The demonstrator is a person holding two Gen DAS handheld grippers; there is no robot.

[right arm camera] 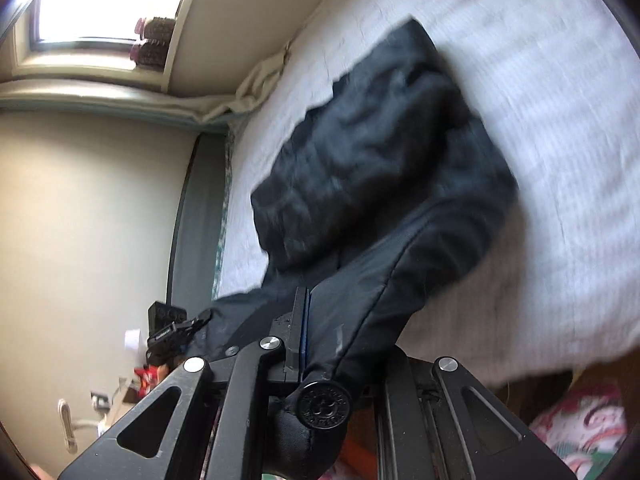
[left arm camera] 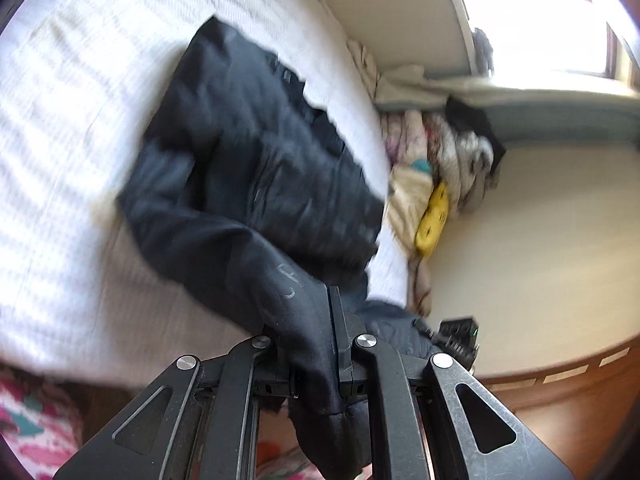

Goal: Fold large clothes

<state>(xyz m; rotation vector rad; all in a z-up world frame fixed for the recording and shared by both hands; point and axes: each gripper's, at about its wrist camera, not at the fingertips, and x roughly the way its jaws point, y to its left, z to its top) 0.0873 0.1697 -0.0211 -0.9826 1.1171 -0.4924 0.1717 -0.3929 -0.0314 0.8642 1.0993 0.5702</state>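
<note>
A dark padded jacket (left arm camera: 256, 168) sprawls on a white bedspread (left arm camera: 72, 128), its near edge pinched between the closed left gripper (left arm camera: 320, 320) and closed right gripper (right arm camera: 304, 320).

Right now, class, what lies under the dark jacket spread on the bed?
Under the dark jacket lies the white bedcover, bare all round it. Whatever sits directly beneath the fabric is covered. Its near edge is lifted, pinched in the left gripper and right gripper.

The left hand-held gripper (left arm camera: 320, 320) points downward, its jaws clamped tight on dark fabric. The right hand-held gripper (right arm camera: 306, 320) does likewise, angled down, jaws pinched together.
</note>
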